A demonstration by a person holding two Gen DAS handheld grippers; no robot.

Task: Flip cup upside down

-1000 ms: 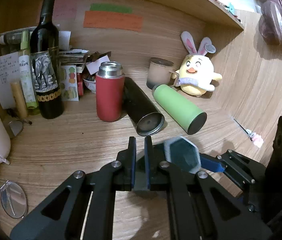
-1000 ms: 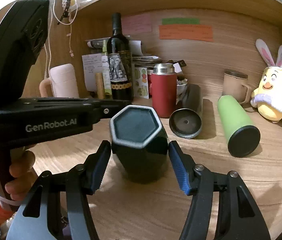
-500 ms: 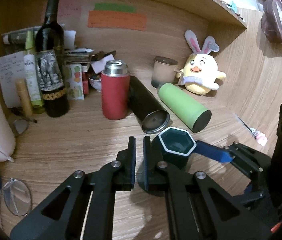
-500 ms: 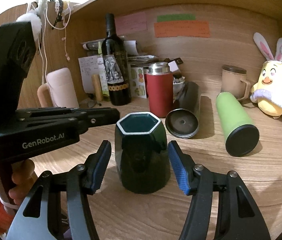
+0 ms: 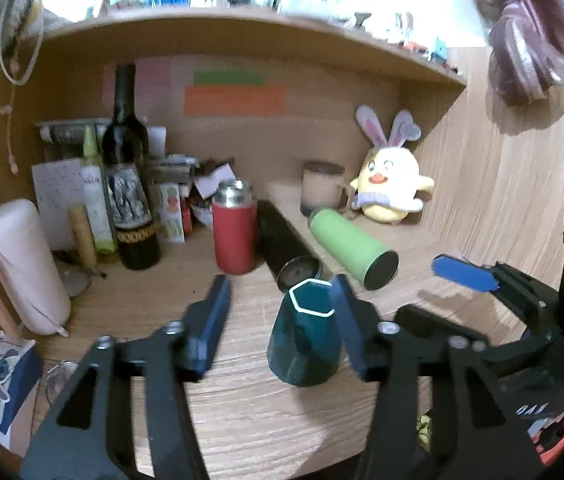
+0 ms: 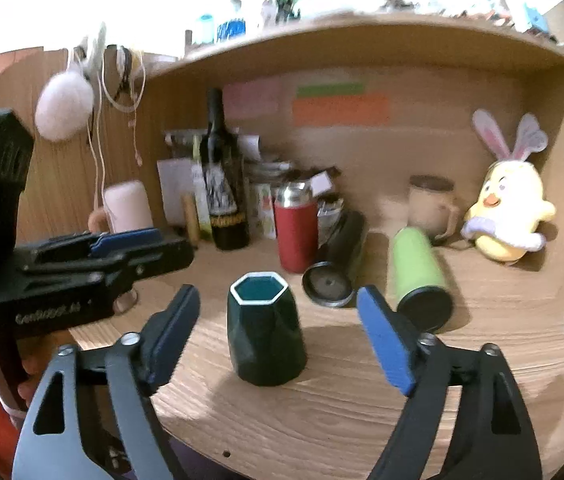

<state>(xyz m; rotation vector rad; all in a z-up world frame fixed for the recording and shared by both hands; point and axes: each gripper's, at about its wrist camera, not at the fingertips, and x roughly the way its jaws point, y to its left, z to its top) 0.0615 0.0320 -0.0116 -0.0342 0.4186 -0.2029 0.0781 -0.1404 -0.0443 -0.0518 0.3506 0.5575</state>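
A: A dark green hexagonal cup [image 6: 266, 332] stands mouth up on the wooden desk [image 6: 362, 400], near its front edge and about midway along it, the white rim facing the ceiling.

B: And the right gripper [image 6: 282, 336]?

A: Its jaws are spread wide, one blue pad on each side of the cup, neither touching it. In the left wrist view the same cup [image 5: 304, 340] sits toward the right side of the left gripper [image 5: 282, 320], whose jaws are also apart; the right-hand pad looks just beside the cup wall, though motion blur keeps contact from being certain.

B: What lies behind?

A: Toward the back edge, a red flask [image 6: 296, 230] stands upright. A black flask [image 6: 338, 260] and a green flask [image 6: 418, 276] lie on their sides, bases pointing forward. A wine bottle [image 6: 222, 184] stands at the back left, a beige mug [image 6: 430, 208] and a yellow plush chick [image 6: 510, 212] in the back right corner.

B: The left gripper from the other camera?

A: It shows at the left edge of the right wrist view [image 6: 122, 240], held beside the desk's left end.
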